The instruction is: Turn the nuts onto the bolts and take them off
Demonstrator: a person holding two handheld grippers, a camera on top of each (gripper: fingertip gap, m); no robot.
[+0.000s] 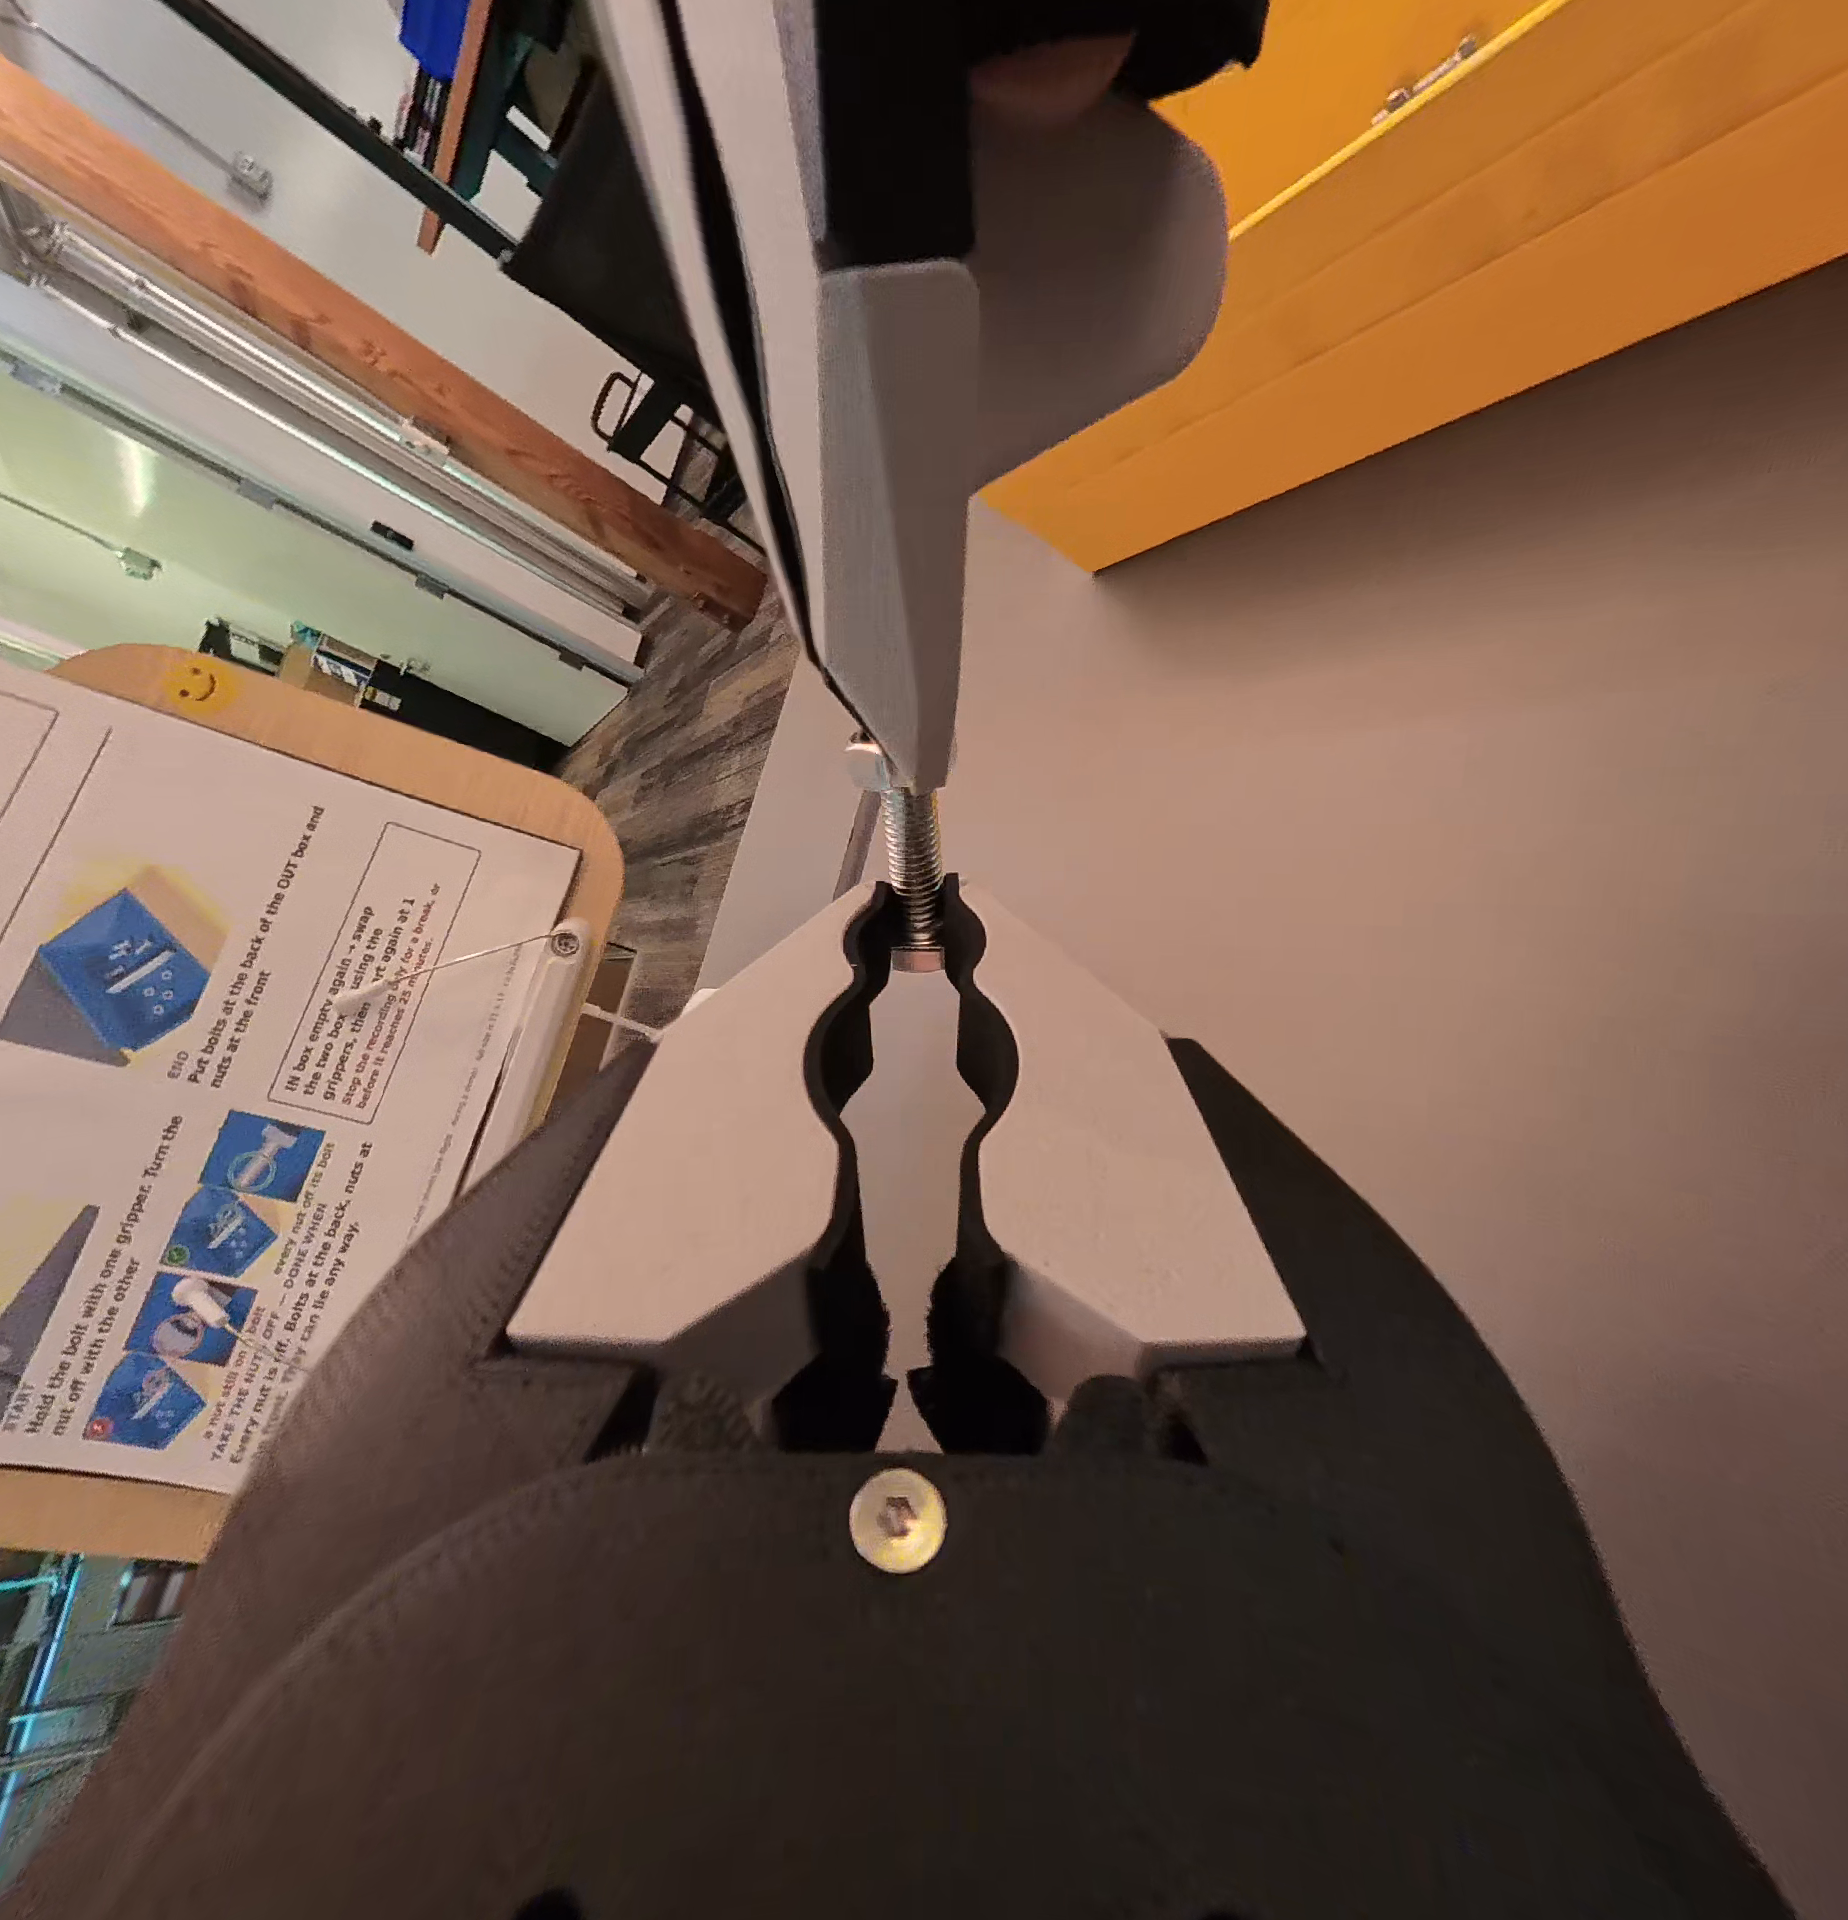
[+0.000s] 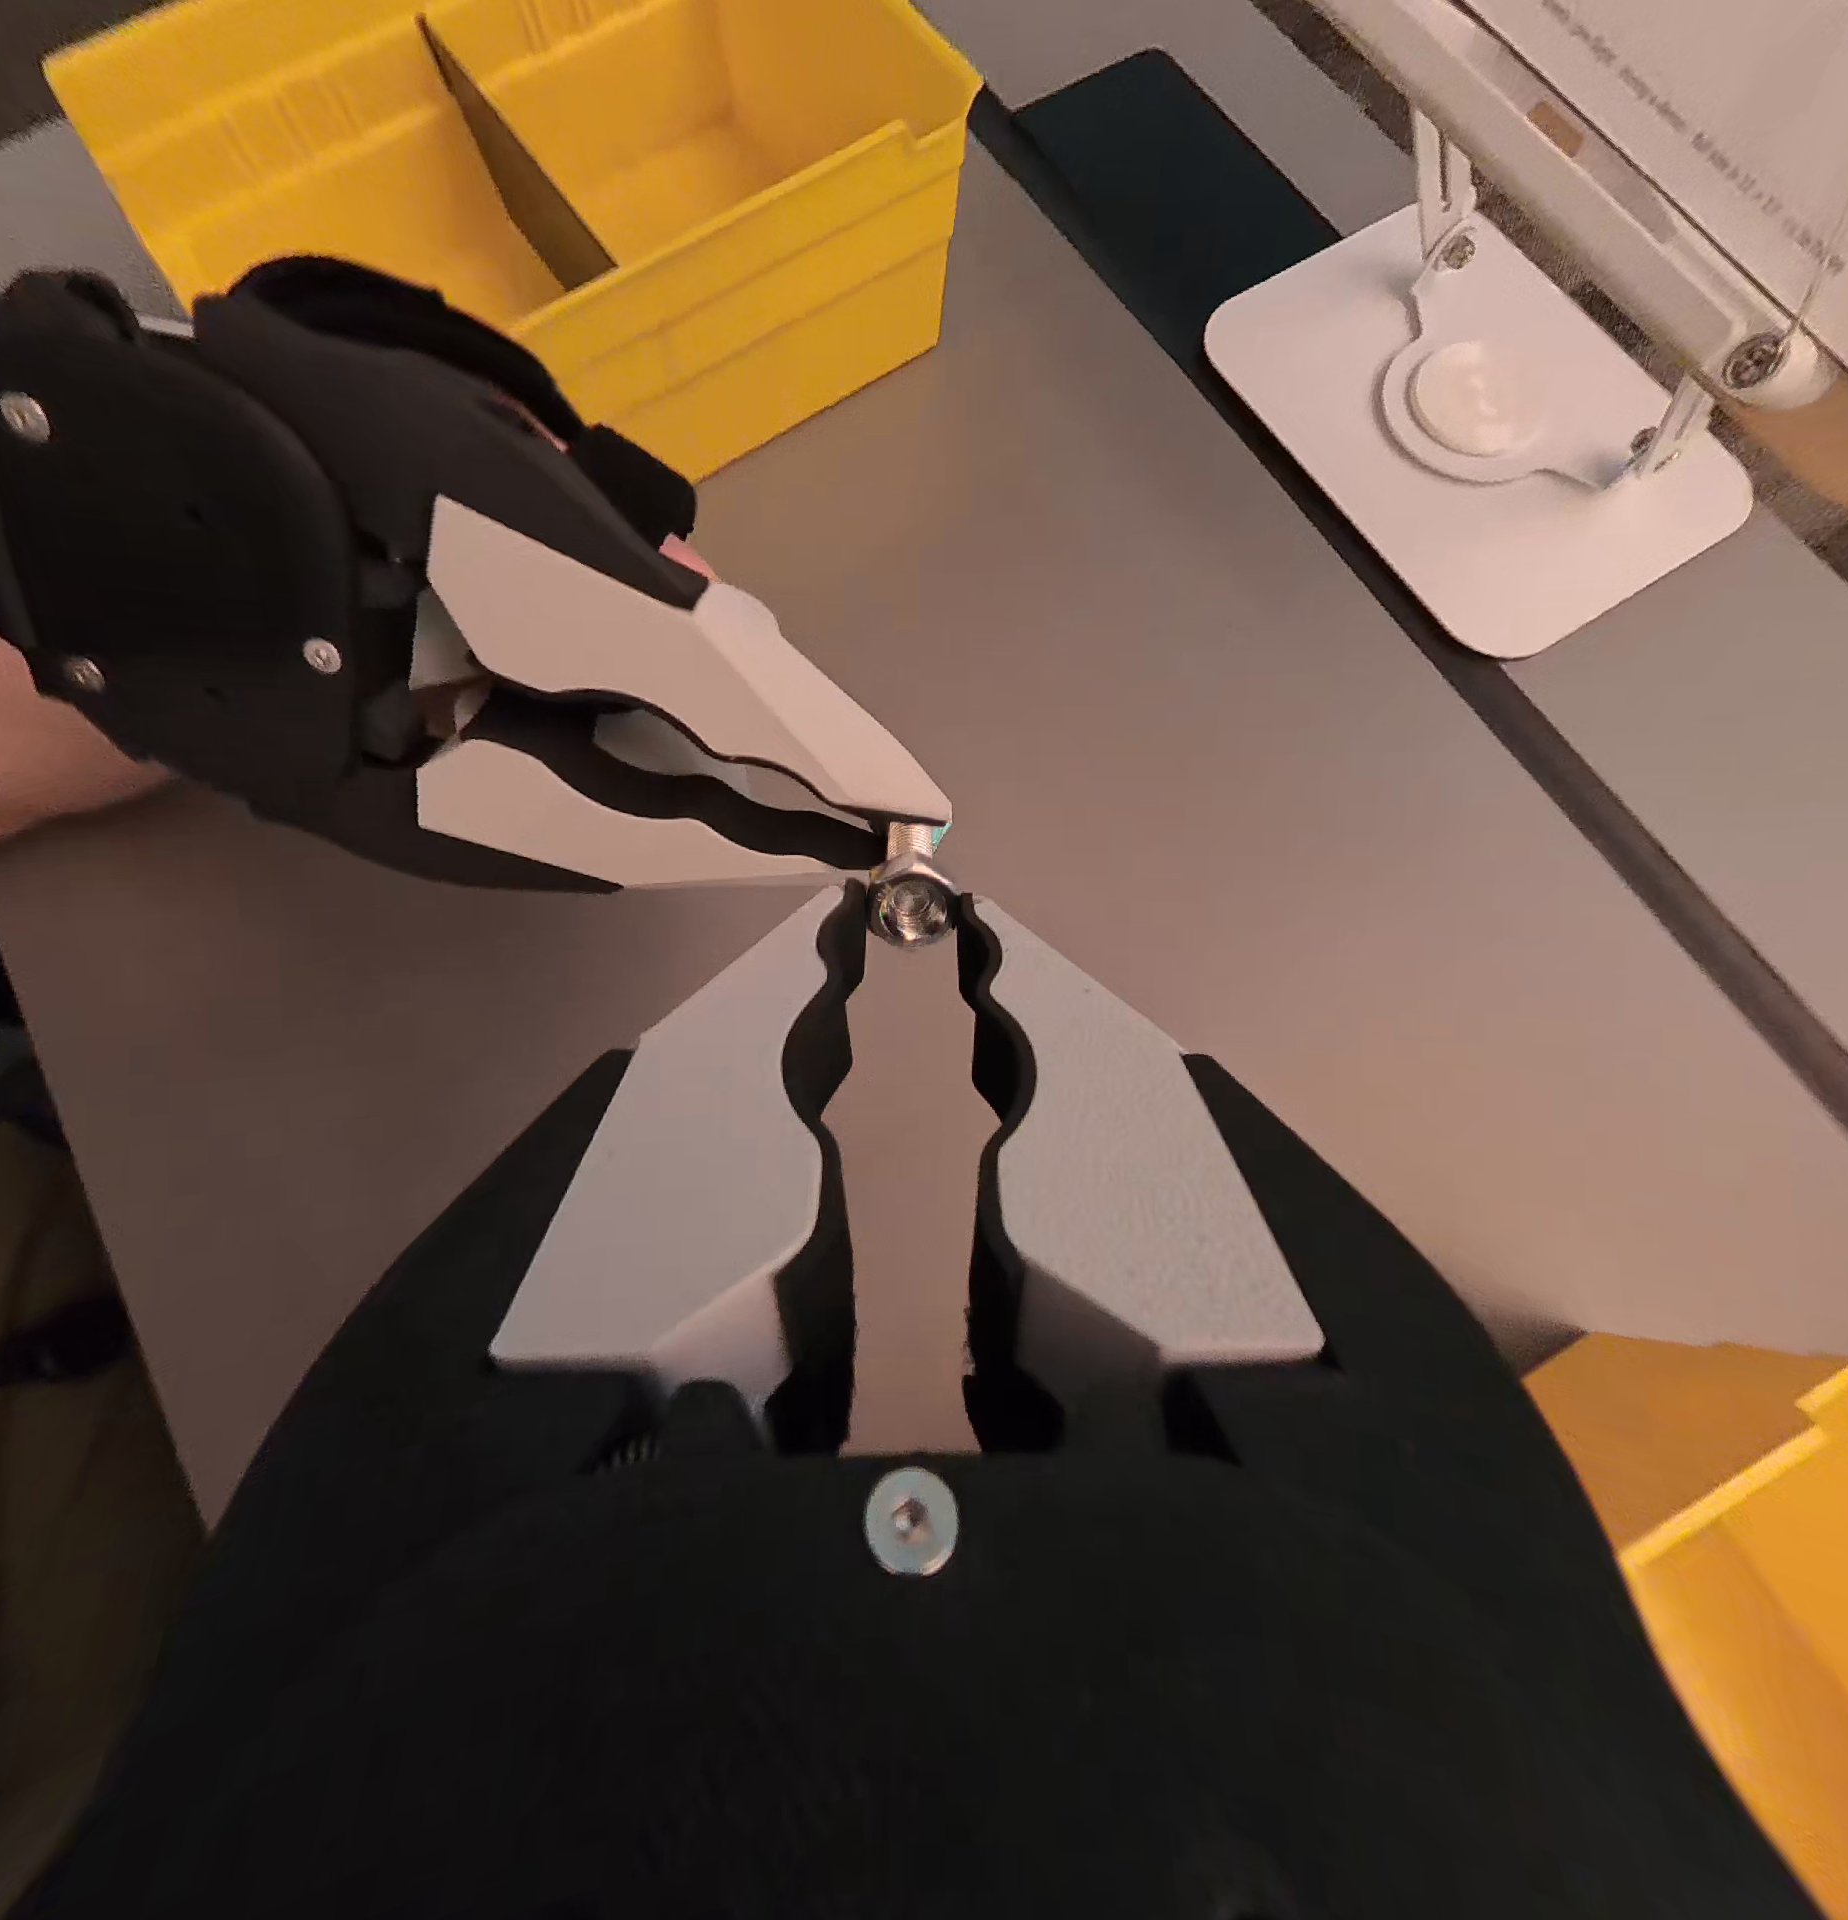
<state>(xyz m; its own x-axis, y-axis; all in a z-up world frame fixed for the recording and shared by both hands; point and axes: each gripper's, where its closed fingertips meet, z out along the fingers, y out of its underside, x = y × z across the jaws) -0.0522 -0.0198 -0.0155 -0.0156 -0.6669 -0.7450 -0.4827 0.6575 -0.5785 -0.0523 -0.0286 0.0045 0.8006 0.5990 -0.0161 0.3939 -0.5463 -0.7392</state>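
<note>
A silver bolt (image 1: 909,842) spans the gap between my two grippers above the grey table (image 2: 1263,831). My left gripper (image 1: 915,904) is shut on the bolt's threaded shaft, with a flat end of the bolt just behind its tips. It reaches in from the left in the right wrist view (image 2: 899,836). My right gripper (image 2: 909,904) is shut on a hex nut (image 2: 909,912) at the bolt's other end, seen end-on. In the left wrist view the right gripper (image 1: 904,764) comes down from above onto the nut (image 1: 866,767).
A yellow bin (image 2: 691,260) with a divider stands at the back left, and another yellow bin (image 2: 1730,1558) is at the near right. A white stand base (image 2: 1471,468) holds an instruction sheet on a wooden board (image 1: 224,1039). Both grippers' tips are close together, under 4 cm apart.
</note>
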